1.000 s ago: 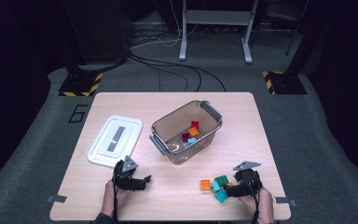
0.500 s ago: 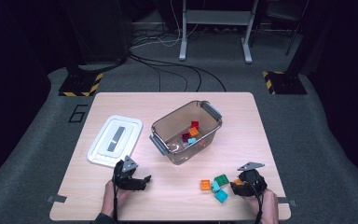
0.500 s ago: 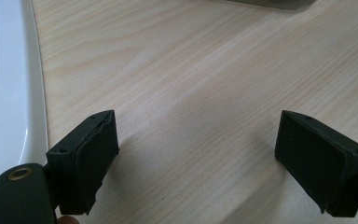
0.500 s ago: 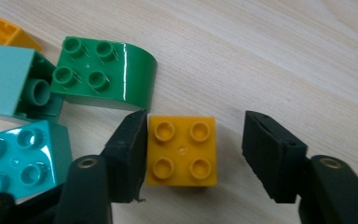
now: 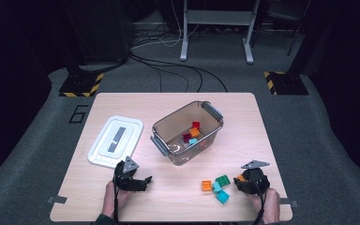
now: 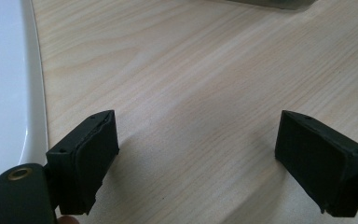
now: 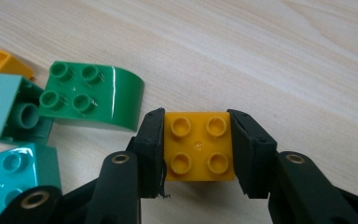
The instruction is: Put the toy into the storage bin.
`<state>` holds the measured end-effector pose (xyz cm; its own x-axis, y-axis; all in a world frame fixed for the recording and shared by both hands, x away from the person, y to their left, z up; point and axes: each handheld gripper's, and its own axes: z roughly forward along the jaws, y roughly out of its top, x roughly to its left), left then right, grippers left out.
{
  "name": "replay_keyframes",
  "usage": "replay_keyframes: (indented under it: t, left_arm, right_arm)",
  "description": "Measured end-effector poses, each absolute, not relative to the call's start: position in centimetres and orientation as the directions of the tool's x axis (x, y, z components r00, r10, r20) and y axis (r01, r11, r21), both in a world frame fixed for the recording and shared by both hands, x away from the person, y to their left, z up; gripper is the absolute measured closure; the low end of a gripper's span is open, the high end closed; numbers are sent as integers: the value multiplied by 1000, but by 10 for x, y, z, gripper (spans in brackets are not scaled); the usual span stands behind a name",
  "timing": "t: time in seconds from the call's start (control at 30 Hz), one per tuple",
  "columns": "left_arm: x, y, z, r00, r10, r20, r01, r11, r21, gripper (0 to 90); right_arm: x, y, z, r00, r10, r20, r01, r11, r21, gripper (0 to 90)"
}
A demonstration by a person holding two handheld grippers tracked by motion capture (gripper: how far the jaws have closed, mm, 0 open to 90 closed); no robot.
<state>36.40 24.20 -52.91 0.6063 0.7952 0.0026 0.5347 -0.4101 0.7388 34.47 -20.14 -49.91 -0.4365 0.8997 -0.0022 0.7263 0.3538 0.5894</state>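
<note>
My right gripper (image 7: 198, 144) is shut on a yellow four-stud brick (image 7: 198, 147) that sits on the wooden table; its jaws have just been closing and the pads now press on the brick's two sides. In the high view this right gripper (image 5: 240, 181) is near the table's front right. Just left of it lie a green brick (image 7: 93, 95), a teal brick (image 7: 9, 116), a turquoise brick (image 7: 9, 177) and an orange brick (image 7: 0, 58). My left gripper (image 6: 196, 158) stands open over bare wood, at the front left (image 5: 143, 181).
A clear bin (image 5: 183, 157) with grey handles stands mid-table and holds several small bricks, red (image 5: 196, 125) and orange (image 5: 194, 132) among them. Its white lid (image 5: 115, 140) lies to the left, close to my left gripper, with its edge (image 6: 0, 93) beside the left jaw.
The right gripper's jaws went from wide apart to shut on the yellow brick, with little shift of the hand. The left gripper has not moved.
</note>
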Motion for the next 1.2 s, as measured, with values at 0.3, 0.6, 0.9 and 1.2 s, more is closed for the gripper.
replay_keyframes:
  t: [0.3, 0.6, 0.9, 1.2]
  left_arm:
    - [364, 242, -529, 607, 795, 3, 534, -411, 739, 130]
    - [364, 242, -529, 606, 795, 2, 535, -410, 739, 130]
    - [364, 242, -529, 608, 794, 0, 536, -411, 737, 130]
    - [364, 242, -529, 609, 794, 0, 536, -411, 737, 130]
  right_arm:
    - [356, -199, -492, -447, 894, -17, 702, 362, 613, 581]
    - [370, -196, -481, -451, 892, -22, 685, 362, 633, 581]
    - [384, -190, -468, -469, 883, -18, 661, 365, 656, 581]
    - [398, -185, -455, -473, 881, -21, 640, 360, 679, 581]
